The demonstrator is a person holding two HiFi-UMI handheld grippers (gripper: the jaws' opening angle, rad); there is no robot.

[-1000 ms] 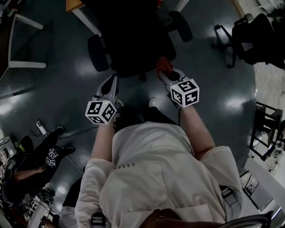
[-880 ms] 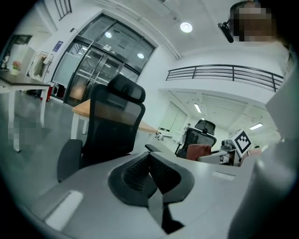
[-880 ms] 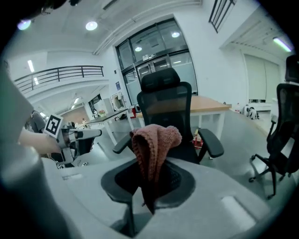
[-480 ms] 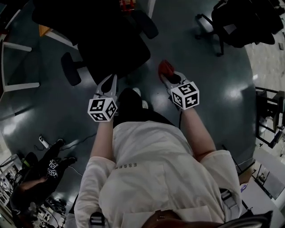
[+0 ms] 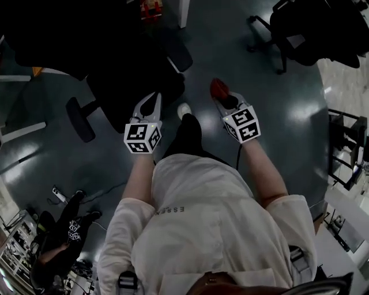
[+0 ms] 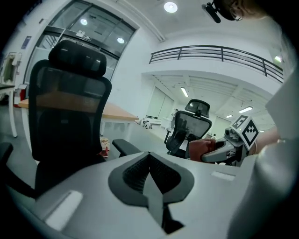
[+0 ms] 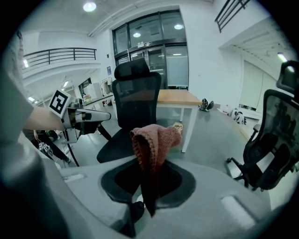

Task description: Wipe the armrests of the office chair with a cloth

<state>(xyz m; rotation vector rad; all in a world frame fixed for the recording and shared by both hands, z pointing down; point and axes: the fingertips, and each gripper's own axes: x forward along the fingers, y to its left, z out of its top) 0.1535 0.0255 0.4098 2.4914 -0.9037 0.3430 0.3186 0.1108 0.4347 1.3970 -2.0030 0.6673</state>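
Head view dim, murky, glare on the floor [image 5: 300, 115] right of the fingers [image 5: 140, 110], gripper views bright, ceiling lamps [image 6: 170, 6] above, fisheye-bent edges.

From the head, looking steeply down past shoulders onto left gripper [image 5: 151, 103], right gripper [image 5: 222, 97] and floor [image 5: 277, 132]. From each gripper, close behind its jaws, looking level outward; sharing the office chair [image 6: 65, 121] [image 7: 135, 102].

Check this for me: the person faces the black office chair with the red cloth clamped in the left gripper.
One point is wrong: the red cloth is clamped in the right gripper, not the left gripper; the right gripper view shows it. The person does face the black office chair.
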